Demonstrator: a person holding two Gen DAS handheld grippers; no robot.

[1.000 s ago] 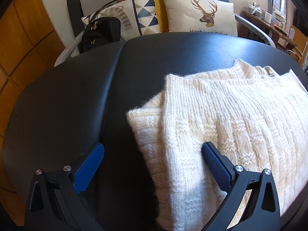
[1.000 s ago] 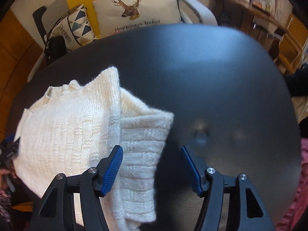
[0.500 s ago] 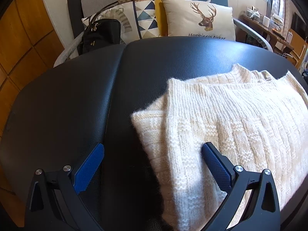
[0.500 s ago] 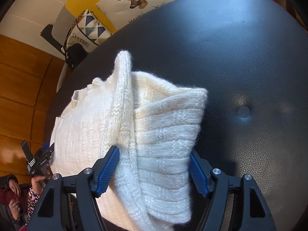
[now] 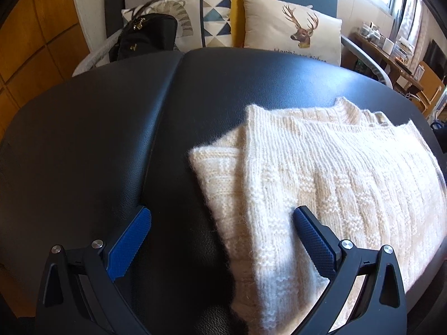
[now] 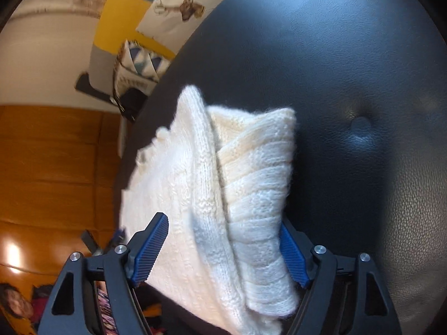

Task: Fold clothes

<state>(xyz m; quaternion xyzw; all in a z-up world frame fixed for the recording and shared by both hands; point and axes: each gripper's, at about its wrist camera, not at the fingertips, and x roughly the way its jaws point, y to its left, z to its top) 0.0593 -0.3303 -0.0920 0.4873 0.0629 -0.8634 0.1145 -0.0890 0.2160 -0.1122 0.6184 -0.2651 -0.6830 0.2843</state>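
black padded surface (image 5: 83,145), wide and leather-like, taking up most of both views, with one stitched dimple visible in the right wrist view; likely chosen as a broad flat bed for folding. behind it a sofa with a deer cushion (image 5: 293,30), a triangle-patterned cushion (image 5: 206,19) and a black handbag (image 5: 145,36), all well apart from the work.

cream knitted sweater (image 5: 335,184) lying on the surface, toward the right side in the left wrist view, already doubled over: one layer on top, a ribbed sleeve or hem end (image 6: 257,173) sticking out past the upper layer's edge. not yet a tidy packet, so probably mid-fold with at least one more turn to go.

right gripper (image 6: 223,248) tilted and rolled, jaws spread wide and just been opening, straddling the near edge of the sweater with the knit bunched between the blue pads; right pad against or just beside the ribbed part, left pad apart from the fabric, so no squeeze. apparently lined up to take both layers at once.

left gripper (image 5: 220,231) hovering over the other near corner, jaws wide apart, right pad resting on or just above the knit, left pad over bare surface; nothing gripped. seemingly placed to catch the matching corner so the edge lifts evenly.
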